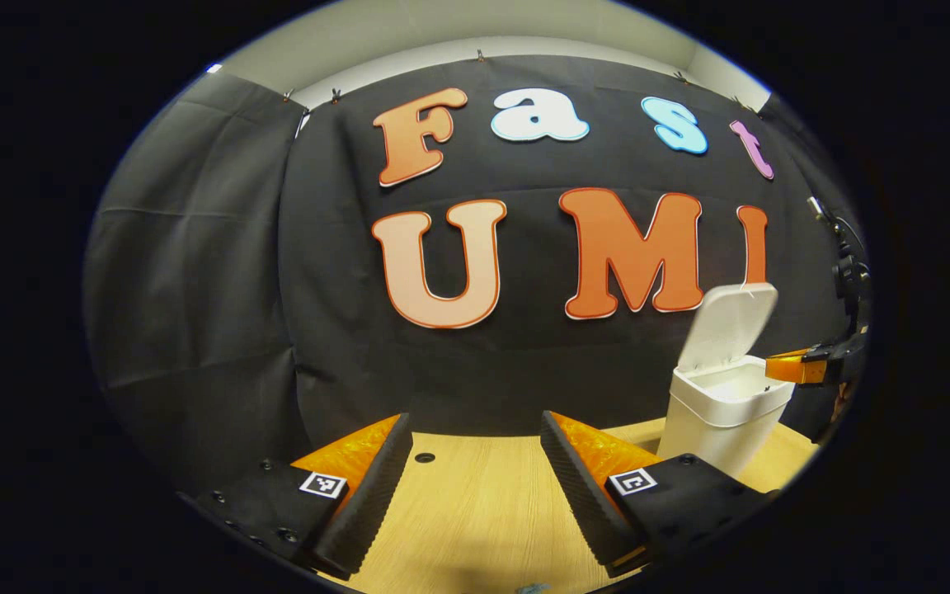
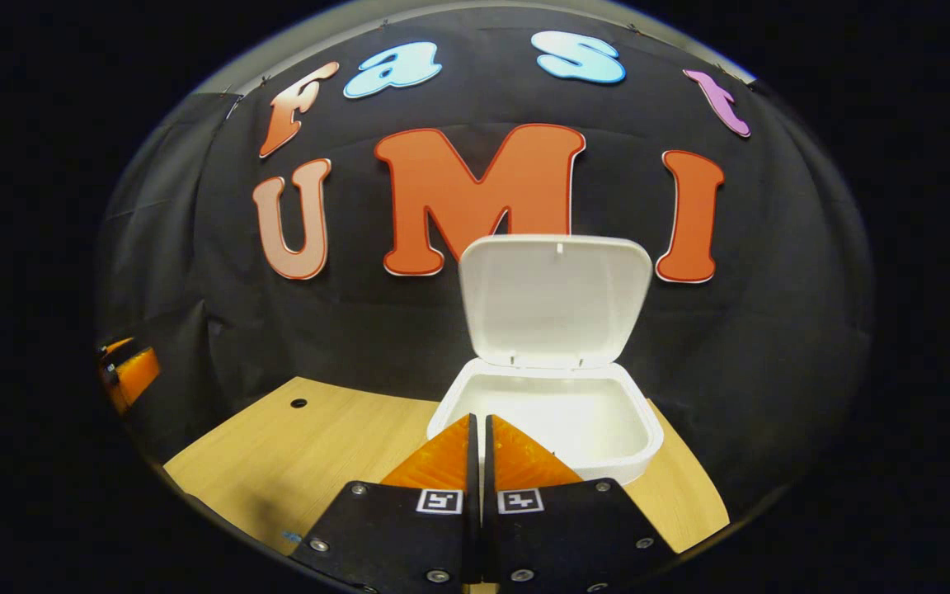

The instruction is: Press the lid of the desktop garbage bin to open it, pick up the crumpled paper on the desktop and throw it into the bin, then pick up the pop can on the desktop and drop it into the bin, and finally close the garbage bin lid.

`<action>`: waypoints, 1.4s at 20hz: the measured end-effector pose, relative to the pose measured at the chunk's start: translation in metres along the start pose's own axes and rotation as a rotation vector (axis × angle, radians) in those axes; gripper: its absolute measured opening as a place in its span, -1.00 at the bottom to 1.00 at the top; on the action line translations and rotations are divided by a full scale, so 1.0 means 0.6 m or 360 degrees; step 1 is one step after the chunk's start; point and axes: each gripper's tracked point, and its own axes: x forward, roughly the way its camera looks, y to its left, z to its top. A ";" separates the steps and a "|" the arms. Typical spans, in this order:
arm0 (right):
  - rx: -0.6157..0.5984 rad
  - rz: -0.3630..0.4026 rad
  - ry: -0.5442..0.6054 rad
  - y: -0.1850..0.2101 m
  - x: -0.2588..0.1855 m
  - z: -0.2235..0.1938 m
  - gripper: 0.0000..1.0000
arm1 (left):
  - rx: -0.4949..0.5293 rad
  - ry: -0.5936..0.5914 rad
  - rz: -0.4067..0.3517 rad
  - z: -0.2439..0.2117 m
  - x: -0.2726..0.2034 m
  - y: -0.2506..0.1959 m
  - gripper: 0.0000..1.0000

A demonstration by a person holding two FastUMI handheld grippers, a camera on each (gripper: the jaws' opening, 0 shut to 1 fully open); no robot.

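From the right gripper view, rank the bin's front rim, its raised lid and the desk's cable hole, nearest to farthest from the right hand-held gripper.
1. Front rim of the bin, directly ahead of the shut right hand-held gripper.
2. Raised lid, upright behind the opening, above the tips.
3. Cable hole, far off to the left on the wooden desk.

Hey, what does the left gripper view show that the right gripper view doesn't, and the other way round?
Left gripper view: the left gripper with its fingers wide apart over the table, the bin seen from the side, and the right gripper with its tip at the bin's rim. Right gripper view: the right gripper's fingers closed together with nothing between them, and a look straight into the bin's white inside. Both: the bin with its lid raised, the wooden table and its small round hole.
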 end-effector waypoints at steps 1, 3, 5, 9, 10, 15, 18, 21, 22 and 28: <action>0.0004 0.0020 0.0002 0.009 -0.006 -0.002 -0.98 | 0.0000 0.0038 -0.0015 -0.016 0.001 -0.005 0.99; -0.0018 0.0052 0.0029 0.028 -0.018 -0.016 -0.97 | 0.0007 0.0123 -0.0054 -0.044 0.001 -0.008 0.99; -0.0053 0.0080 0.0066 0.042 -0.029 -0.032 -0.87 | 0.0018 0.0204 -0.0096 -0.079 0.000 -0.020 1.00; -0.0094 0.0095 0.0101 0.060 -0.050 -0.056 -0.19 | 0.0039 0.0355 -0.0151 -0.141 -0.003 -0.035 1.00; -0.0090 0.0104 0.0114 0.066 -0.056 -0.061 0.21 | 0.0038 0.0407 -0.0165 -0.157 -0.003 -0.037 1.00; -0.0076 0.0105 0.0188 0.077 -0.082 -0.094 0.52 | 0.0033 0.0687 -0.0280 -0.255 -0.015 -0.066 1.00; -0.0066 0.0088 0.0223 0.081 -0.098 -0.110 0.52 | 0.0009 0.0897 -0.0350 -0.316 -0.031 -0.081 1.00; -0.0056 0.0062 0.0271 0.085 -0.109 -0.129 0.52 | -0.0005 0.1081 -0.0404 -0.373 -0.047 -0.093 0.96; -0.0051 0.0058 0.0293 0.088 -0.113 -0.135 0.52 | -0.0018 0.1134 -0.0418 -0.388 -0.050 -0.095 1.00; -0.0050 -0.0001 0.0355 0.092 -0.130 -0.160 0.52 | -0.0079 0.1433 -0.0485 -0.454 -0.069 -0.105 0.96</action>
